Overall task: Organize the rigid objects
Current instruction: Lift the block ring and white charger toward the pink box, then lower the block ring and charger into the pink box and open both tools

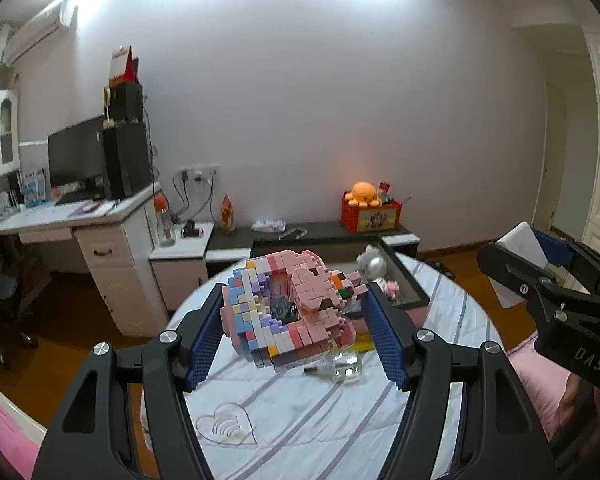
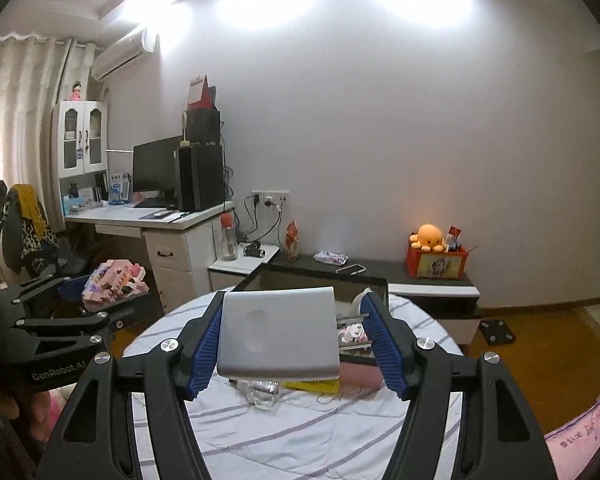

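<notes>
Above the round table with its striped white cloth, your left gripper held the pink brick-built model, its blue-padded jaws clamped on the model's two sides so that it hung clear of the cloth. Your right gripper held a flat silver-grey box in the same way, jaws pressed against its left and right edges, lifted off the table. In the left wrist view that right gripper showed at the right edge with the box in its grip. On the cloth beneath lay a clear glass bottle on its side, next to a yellow flat item. Beyond the table stood a dark-framed glass tank with small toys inside.
</notes>
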